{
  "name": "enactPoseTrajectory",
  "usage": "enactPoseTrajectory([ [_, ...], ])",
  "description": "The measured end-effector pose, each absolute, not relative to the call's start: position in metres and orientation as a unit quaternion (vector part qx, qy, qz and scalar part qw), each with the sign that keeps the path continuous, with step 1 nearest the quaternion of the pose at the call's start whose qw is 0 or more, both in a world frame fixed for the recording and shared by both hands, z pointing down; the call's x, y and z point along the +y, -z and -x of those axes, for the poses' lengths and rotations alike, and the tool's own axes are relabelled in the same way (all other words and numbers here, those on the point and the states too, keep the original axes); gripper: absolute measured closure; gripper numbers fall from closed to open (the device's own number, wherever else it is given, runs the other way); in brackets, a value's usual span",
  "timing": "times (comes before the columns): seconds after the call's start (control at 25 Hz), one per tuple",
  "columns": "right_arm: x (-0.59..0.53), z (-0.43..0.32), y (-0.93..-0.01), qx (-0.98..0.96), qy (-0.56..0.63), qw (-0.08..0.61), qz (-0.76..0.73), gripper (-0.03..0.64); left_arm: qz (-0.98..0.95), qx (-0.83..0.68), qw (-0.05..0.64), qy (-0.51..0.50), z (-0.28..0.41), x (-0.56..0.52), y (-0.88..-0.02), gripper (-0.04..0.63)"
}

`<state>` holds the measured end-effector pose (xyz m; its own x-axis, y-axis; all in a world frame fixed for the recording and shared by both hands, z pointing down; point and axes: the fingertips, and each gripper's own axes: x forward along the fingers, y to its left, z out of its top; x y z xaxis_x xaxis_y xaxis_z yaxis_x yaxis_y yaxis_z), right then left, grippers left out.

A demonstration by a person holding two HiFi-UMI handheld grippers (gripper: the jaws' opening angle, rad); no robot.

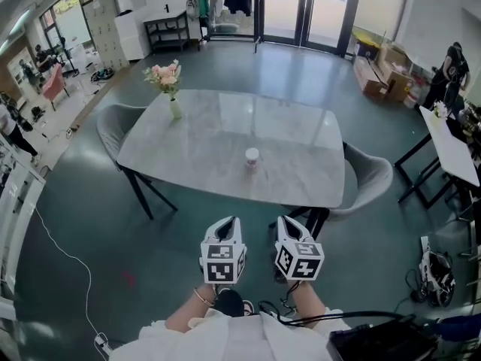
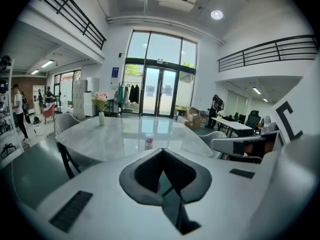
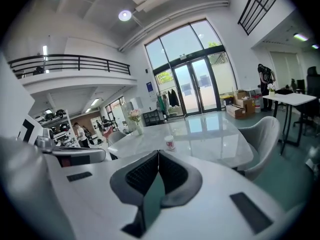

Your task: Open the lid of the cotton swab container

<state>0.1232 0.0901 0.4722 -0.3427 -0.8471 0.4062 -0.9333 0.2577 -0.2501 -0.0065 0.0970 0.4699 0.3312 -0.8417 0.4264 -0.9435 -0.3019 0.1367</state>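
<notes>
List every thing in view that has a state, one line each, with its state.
cotton swab container: upright on the table, lid on, untouched.
left gripper: shut, empty, short of the table.
right gripper: shut, empty, short of the table.
flower vase: upright near the table's far left corner.
glass doors: appear closed.

The head view looks steeply down and forward from above and behind the left gripper (image 1: 228,222) and right gripper (image 1: 289,222), which sit low in frame, the surface (image 1: 225,138) well beyond their jaws. Each gripper view rides close behind its own jaws and faces along them, nearly level, toward that surface. All three share the surface, the cotton swab container (image 1: 252,157) ahead of the jaws, the flower vase (image 1: 171,89) and the glass doors (image 1: 308,6) farther beyond.
</notes>
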Motion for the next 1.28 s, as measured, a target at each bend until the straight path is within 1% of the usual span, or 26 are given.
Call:
enactPoseTrajectory([
  [0.36,0.067,-0.132,-0.48,-0.776,-0.233,0.093,-0.579,0.555,-0.798,-0.559,0.179,-0.134,0.012,0.063,-0.474,0.598],
  [1.28,-0.092,-0.115,-0.466,-0.754,-0.235,0.099,-0.605,0.555,-0.817,-0.535,0.185,-0.11,0.035,-0.115,-0.461,0.598],
])
